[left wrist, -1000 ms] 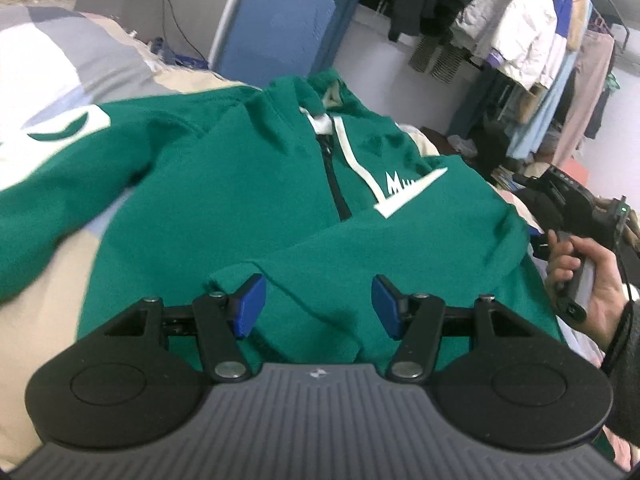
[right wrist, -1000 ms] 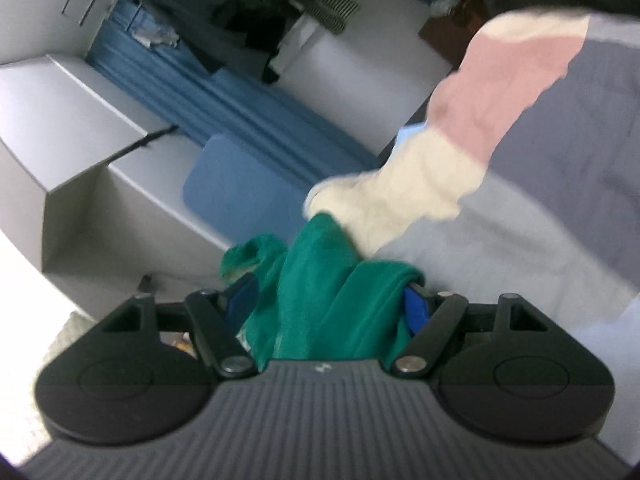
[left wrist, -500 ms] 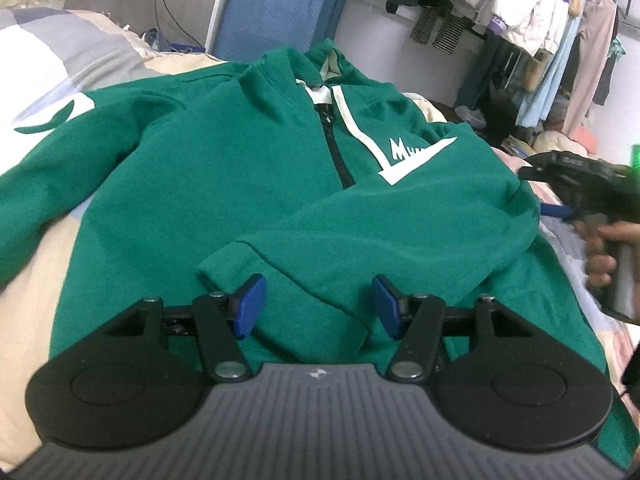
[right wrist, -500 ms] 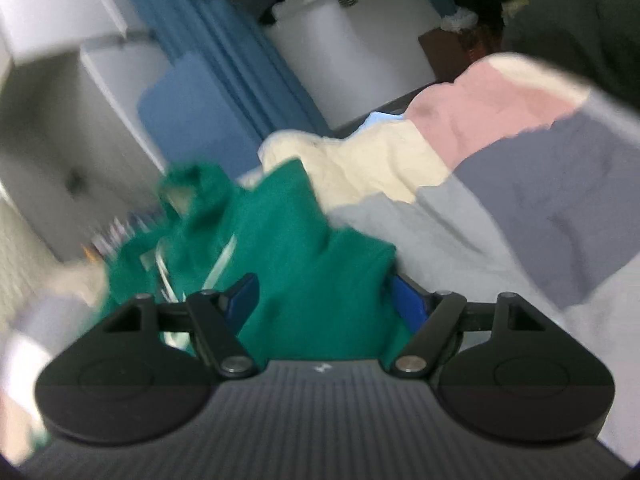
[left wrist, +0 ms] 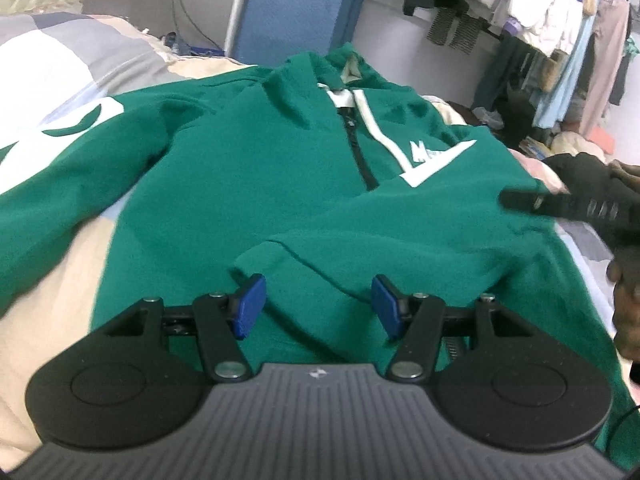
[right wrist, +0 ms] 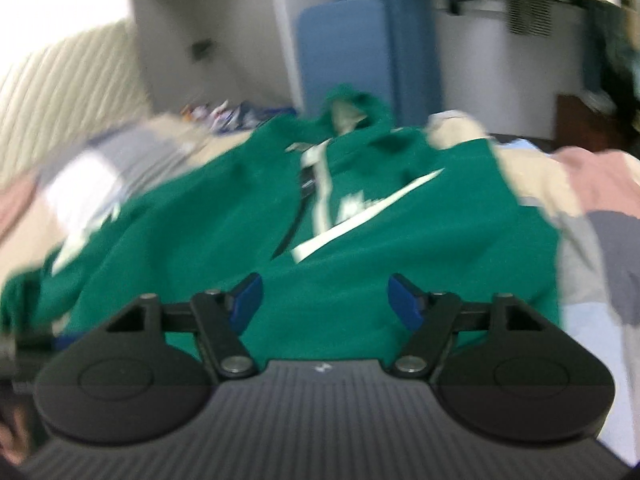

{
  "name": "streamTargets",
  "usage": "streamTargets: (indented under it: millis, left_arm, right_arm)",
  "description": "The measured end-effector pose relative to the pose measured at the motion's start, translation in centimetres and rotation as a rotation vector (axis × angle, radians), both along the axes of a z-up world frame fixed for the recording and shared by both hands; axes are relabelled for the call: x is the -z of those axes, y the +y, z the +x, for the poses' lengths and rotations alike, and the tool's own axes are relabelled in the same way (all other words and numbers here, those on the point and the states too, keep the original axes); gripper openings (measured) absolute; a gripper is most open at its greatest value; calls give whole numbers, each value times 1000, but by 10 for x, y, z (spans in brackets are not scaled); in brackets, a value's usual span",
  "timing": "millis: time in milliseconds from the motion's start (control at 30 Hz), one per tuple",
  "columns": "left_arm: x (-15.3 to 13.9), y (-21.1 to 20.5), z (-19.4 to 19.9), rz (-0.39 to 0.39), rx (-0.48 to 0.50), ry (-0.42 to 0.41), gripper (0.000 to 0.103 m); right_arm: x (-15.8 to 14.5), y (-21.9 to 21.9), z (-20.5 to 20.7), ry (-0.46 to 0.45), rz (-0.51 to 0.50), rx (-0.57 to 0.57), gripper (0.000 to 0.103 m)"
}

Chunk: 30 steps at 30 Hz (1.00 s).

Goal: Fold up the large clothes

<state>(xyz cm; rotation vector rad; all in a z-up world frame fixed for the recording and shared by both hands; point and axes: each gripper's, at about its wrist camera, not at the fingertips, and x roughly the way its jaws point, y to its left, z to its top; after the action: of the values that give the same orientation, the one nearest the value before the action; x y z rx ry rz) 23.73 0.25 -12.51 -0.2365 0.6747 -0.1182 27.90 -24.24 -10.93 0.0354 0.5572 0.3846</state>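
Green zip hoodie (left wrist: 256, 184) lies front-up across the patchwork quilt (left wrist: 60, 52), its hood toward the blue folding board (left wrist: 288, 8) that leans at the far end of the bed. One sleeve is folded in over the chest, and its cuff (left wrist: 256, 264) ends on the body of the hoodie, just below the black zipper (left wrist: 358, 148) and the white chest logo (left wrist: 436, 160). The other sleeve (left wrist: 68, 148) stretches out away from the zipper, over the quilt, with white patches on it.

I hold my left gripper (left wrist: 316, 304) over the hem side of the hoodie, on the side of the cuff away from the hood. Its jaws stand fairly wide. The folded sleeve's cuff lies in the space between my blue pads (left wrist: 250, 306), but they do not press on it, and I grip nothing there.

My right gripper (right wrist: 326, 306) hangs over the hoodie's lower half, below the chest logo. Its jaws are closing but are well apart, with only the flat green cloth beneath the gap and nothing pinched. That view is blurred, so I cannot tell whether the pads brush the fabric. In the left view my right gripper's dark body (left wrist: 568, 200) shows at the hoodie's edge beside the folded sleeve's shoulder, with my hand (left wrist: 626, 304) under it.

A rack of hanging clothes (left wrist: 560, 24) stands beyond the hood, past the bed.
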Motion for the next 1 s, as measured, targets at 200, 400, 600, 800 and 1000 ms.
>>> streamTargets:
  millis: [200,400,600,800,1000]
  left_arm:
    - [-5,12,0,-8,-45,8,64]
    - [-19,21,-11,33,-97,-16,64]
    - [-38,45,-29,70,-213,-31,64]
    - [-49,72,-49,91,-307,-5,64]
    - [-52,88,-66,175,-434,-4,65]
  right_arm:
    - [38,33,5,80,-98,-59,56]
    - [44,36,5,117,-94,-33,56]
    - [18,43,-21,116,-62,19,56]
    - [-7,58,-67,103,-20,45,56]
    - [-9,57,-101,91,15,79,57]
